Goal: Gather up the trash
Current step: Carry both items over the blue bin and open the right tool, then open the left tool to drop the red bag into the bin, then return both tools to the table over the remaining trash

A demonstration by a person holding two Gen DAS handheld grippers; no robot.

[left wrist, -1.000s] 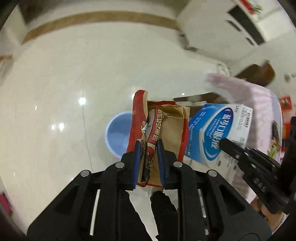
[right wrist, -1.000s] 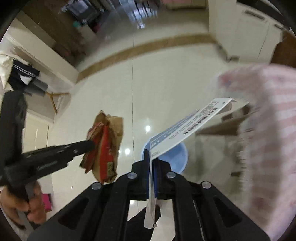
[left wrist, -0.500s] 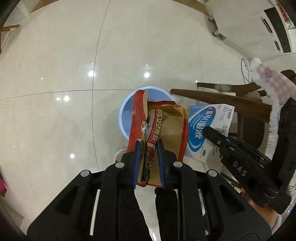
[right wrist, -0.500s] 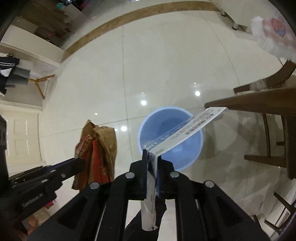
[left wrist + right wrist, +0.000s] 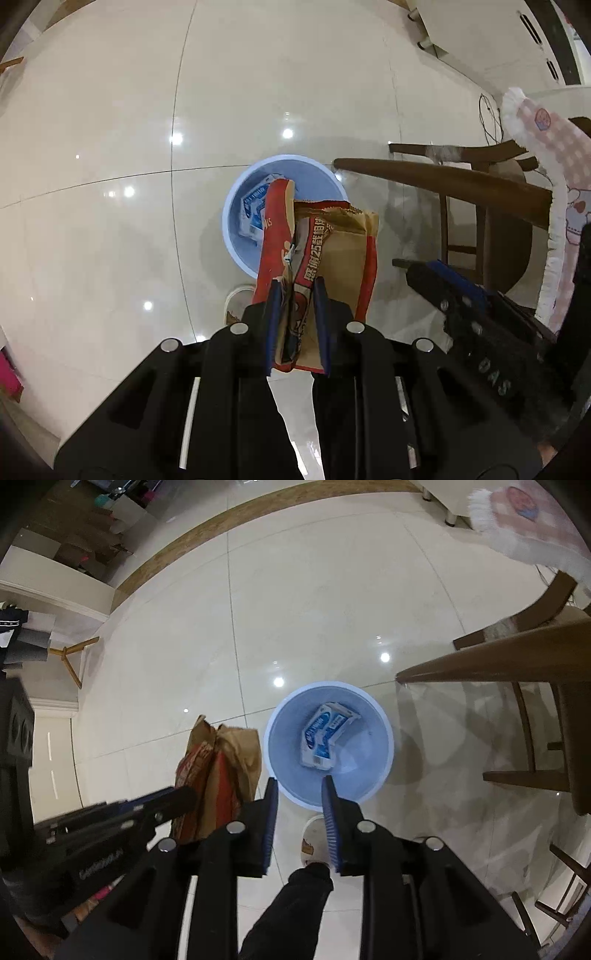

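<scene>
Glossy cream floor tiles (image 5: 314,602) around blue bin (image 5: 380,738), wooden chair (image 5: 524,664) beside.

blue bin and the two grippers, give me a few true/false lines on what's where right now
1. A blue and white carton lies inside the blue bin. True.
2. The right gripper holds the carton between its fingers. False: nothing is between them; they are opening above the bin.
3. The left gripper grips a brown and red paper bag. True.
4. The paper bag already sits in the bin. False: it is held above the floor, over the bin's edge.
5. The bin stands on a wooden table. False: it stands on the tiled floor, beside a wooden chair.
</scene>
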